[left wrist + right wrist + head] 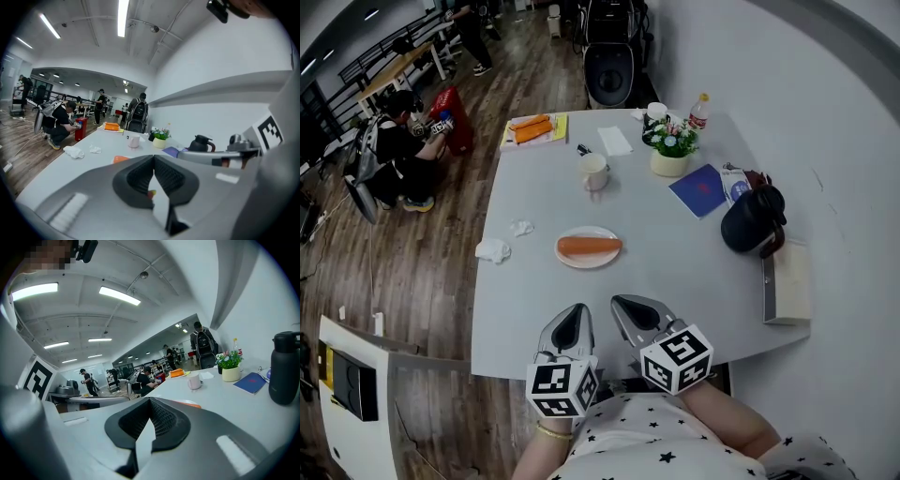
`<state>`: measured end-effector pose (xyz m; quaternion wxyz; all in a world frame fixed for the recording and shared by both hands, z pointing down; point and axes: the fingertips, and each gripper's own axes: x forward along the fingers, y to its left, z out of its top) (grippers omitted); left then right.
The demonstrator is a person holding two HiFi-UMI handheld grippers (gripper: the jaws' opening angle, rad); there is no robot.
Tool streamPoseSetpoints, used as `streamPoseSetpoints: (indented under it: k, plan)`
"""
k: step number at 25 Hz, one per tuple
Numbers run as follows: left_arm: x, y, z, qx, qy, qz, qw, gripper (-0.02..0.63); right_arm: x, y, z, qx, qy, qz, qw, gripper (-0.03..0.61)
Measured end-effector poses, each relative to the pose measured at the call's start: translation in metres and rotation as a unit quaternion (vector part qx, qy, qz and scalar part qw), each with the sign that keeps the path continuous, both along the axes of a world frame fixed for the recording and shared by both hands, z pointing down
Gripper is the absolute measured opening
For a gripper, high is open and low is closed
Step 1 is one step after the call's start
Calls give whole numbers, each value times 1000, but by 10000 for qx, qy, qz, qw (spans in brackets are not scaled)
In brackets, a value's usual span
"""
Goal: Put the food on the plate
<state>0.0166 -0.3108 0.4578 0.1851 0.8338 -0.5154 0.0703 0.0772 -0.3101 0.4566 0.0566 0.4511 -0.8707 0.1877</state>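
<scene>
An orange sausage-like piece of food (589, 247) lies on a small white plate (586, 264) in the middle of the grey table (675, 272). Both grippers hover side by side over the table's near edge, short of the plate. My left gripper (575, 314) has its jaws together with nothing between them, and so does my right gripper (636, 307). In the left gripper view the shut jaws (153, 157) point across the table, and the food (120, 159) peeks out just above them. In the right gripper view the food (187, 403) shows beyond the closed jaws (150, 401).
Past the plate stand a mug (594, 172), a flower pot (670, 150), a bottle (700, 111) and a blue booklet (701, 190). A black kettle (753, 220) and a box (787, 281) sit at the right. Crumpled tissues (493, 250) lie left. A person (398, 155) crouches on the floor.
</scene>
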Motion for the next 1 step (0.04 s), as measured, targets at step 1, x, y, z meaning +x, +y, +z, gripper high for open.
streamPoseSetpoints:
  k: [1]
  plan:
    - [1, 0, 1, -5, 0, 10, 10000, 8, 0, 0, 1, -1, 8, 3, 10000, -2]
